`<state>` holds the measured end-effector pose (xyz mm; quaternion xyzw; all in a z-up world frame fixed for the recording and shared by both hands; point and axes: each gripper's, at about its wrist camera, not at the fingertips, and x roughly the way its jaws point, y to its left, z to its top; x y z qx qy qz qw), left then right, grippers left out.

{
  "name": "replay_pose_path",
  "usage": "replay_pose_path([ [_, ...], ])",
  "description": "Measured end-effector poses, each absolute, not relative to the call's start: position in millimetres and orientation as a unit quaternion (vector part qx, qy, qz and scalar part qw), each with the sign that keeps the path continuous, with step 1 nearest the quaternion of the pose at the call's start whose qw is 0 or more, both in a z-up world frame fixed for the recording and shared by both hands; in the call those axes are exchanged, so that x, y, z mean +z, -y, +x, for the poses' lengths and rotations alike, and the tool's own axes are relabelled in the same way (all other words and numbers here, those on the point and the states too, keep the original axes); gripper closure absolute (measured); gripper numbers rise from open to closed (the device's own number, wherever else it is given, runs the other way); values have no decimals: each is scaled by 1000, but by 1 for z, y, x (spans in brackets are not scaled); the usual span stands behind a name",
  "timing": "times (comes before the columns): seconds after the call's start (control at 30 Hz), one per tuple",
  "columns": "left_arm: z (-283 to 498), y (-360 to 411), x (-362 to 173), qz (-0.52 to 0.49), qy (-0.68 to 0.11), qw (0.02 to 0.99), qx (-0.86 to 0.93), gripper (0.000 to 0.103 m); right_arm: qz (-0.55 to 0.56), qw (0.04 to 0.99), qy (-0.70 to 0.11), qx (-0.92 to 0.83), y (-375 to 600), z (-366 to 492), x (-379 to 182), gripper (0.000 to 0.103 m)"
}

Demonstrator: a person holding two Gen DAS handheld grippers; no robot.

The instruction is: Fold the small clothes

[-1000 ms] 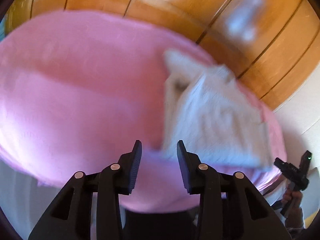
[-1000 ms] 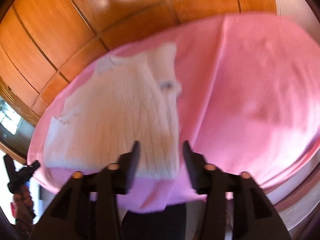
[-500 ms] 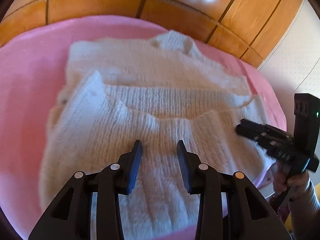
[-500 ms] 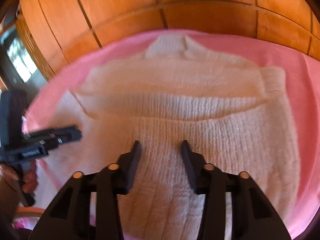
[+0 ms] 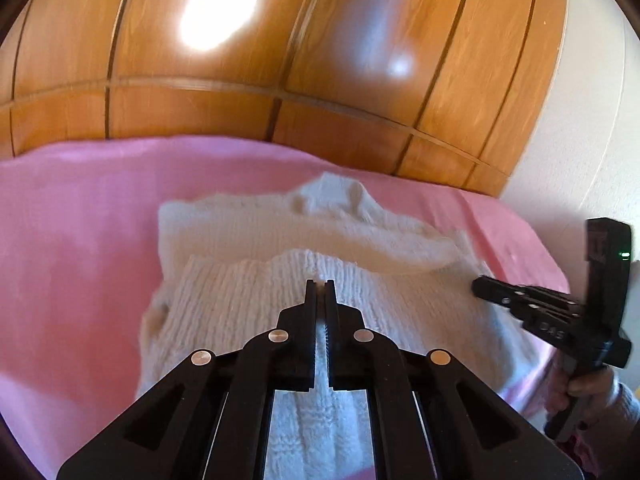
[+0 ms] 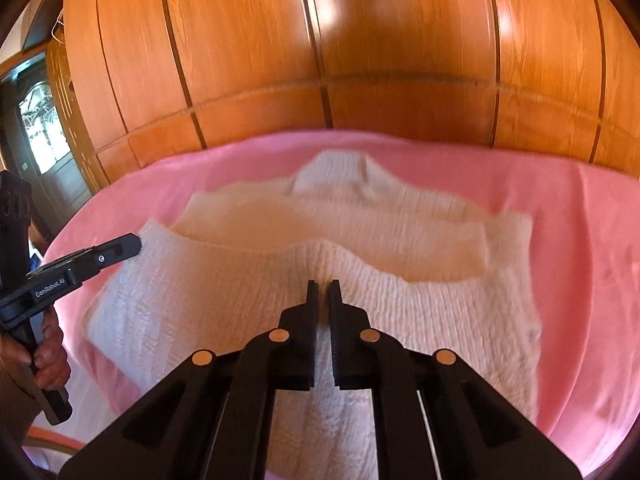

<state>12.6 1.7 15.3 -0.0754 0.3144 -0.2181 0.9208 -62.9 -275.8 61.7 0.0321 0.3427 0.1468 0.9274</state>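
A white knit sweater (image 5: pixel 240 304) (image 6: pixel 420 312) lies on a pink blanket (image 5: pixel 80 240) (image 6: pixel 580 240), its collar (image 5: pixel 336 196) at the far side. My left gripper (image 5: pixel 320 284) has its jaws closing tight on a pinch of the ribbed near edge, and white knit shows between the pads. My right gripper (image 6: pixel 324 284) pinches the same edge further right. The gripped edge stands raised above the sweater's upper half. Each view also shows the other gripper from the side: the right gripper (image 5: pixel 480 288) and the left gripper (image 6: pixel 134 242).
A glossy wooden panelled wall (image 5: pixel 320 80) (image 6: pixel 360 60) rises right behind the blanket. A person's hand (image 5: pixel 592 388) (image 6: pixel 48 356) holds each handle at the blanket's near corners. A doorway (image 6: pixel 44 132) shows at far left. Bare pink blanket lies on both sides of the sweater.
Both pairs of jaws went from open above the sweater to shut on its near edge. That edge has lifted off the blanket, and both views swung and levelled.
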Motion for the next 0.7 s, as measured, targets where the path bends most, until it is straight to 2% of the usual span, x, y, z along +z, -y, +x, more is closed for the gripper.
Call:
replay_pose_path([
  [0.1, 43, 8, -9, -65, -347, 917, -187, 101, 33, 926, -351, 131, 276, -44, 46, 98],
  [0.2, 71, 18, -52, -51, -418, 894, -152, 100, 32, 906, -407, 109, 278, -22, 4, 95],
  [0.23, 72, 17, -61, -56, -418, 893, -155, 100, 42, 906, -406, 110, 280, -21, -7, 94],
  [0.37, 62, 18, -51, -38, -414, 897, -150, 99, 61, 911, -390, 120, 288, -35, -8, 90],
  [0.4, 60, 17, -48, -34, -415, 897, -148, 95, 69, 907, -395, 127, 291, -36, -5, 85],
  [0.43, 59, 16, -45, -32, -416, 897, -147, 92, 75, 905, -398, 132, 292, -37, -2, 73],
  [0.47, 56, 14, -41, -28, -415, 898, -145, 84, 85, 902, -399, 142, 294, -38, 2, 63],
  [0.5, 51, 11, -35, -27, -410, 900, -145, 68, 93, 901, -396, 148, 297, -42, 7, 45],
  [0.57, 43, 3, -24, -25, -392, 910, -134, 48, 87, 909, -380, 148, 303, -53, 22, 43],
  [0.67, 36, -12, -13, -18, -379, 918, -118, 48, 82, 918, -363, 133, 320, -65, 39, 43],
  [0.7, 34, -21, -9, -20, -379, 918, -112, 48, 81, 921, -359, 125, 326, -67, 43, 40],
])
